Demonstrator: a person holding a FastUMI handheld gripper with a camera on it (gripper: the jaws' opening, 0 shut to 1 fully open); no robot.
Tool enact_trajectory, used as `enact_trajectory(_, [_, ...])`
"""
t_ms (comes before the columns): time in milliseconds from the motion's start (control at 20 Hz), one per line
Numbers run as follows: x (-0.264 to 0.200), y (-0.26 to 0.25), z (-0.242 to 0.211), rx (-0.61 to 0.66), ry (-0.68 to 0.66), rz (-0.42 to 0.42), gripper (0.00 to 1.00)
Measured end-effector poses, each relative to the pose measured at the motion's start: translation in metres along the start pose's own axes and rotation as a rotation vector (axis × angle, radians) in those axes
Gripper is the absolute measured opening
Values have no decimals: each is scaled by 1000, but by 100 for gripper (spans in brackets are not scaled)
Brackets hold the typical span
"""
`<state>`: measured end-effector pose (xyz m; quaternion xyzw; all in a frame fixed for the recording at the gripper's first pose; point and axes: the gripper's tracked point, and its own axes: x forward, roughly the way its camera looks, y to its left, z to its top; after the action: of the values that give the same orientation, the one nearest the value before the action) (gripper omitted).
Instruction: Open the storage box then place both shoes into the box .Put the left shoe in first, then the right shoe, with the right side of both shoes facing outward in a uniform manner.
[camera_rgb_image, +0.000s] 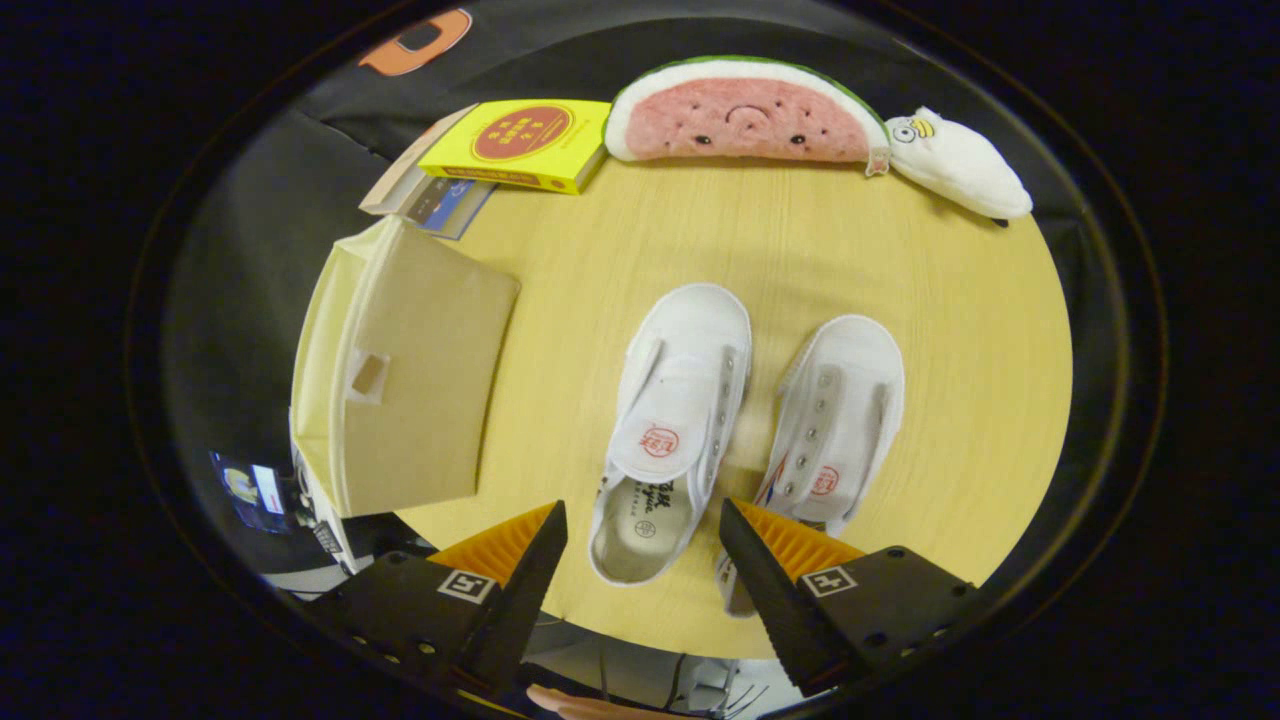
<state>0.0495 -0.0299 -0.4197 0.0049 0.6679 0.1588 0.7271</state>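
Note:
Two white canvas shoes lie side by side on the round wooden table (930, 300), toes pointing away from me. The left one (675, 420) has its heel opening between my fingertips. The right one (840, 420) has its heel partly hidden behind my right finger (775, 565). A beige storage box (415, 370) stands at the table's left edge, its lid closed, a small pull tab on its face. My gripper (642, 535) hangs open above the heel of the left shoe, holding nothing.
At the table's far edge lie a watermelon-slice plush (745, 115) and a white duck plush (960, 165). A yellow book (520, 140) rests on other books beyond the box. Part of a hand shows below the fingers.

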Motion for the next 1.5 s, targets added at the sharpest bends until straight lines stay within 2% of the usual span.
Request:
enact_trajectory(150, [17,-21,4,-6,-8,-90,90])
enact_trajectory(300, [26,-21,14,25,-35,-96,71])
enact_trajectory(450, [36,-21,18,54,-55,-98,66])
enact_trajectory(600, [51,-24,17,101,-31,-90,37])
enact_trajectory(750, [62,-25,26,150,-39,-83,23])
enact_trajectory(900, [69,-25,31,166,-55,-90,25])
enact_trajectory(950, [72,-32,31,162,-44,-121,17])
enact_trajectory(1000, [75,-30,27,179,-42,-112,8])
enact_trajectory(1100, [70,-32,30,194,-50,-87,9])
enact_trajectory(1250, [67,-31,24,211,-62,-70,1])
enact_trajectory(1400, [57,-25,11,210,-52,-63,1])
enact_trajectory(1500, [42,-14,9,241,-39,-11,1])
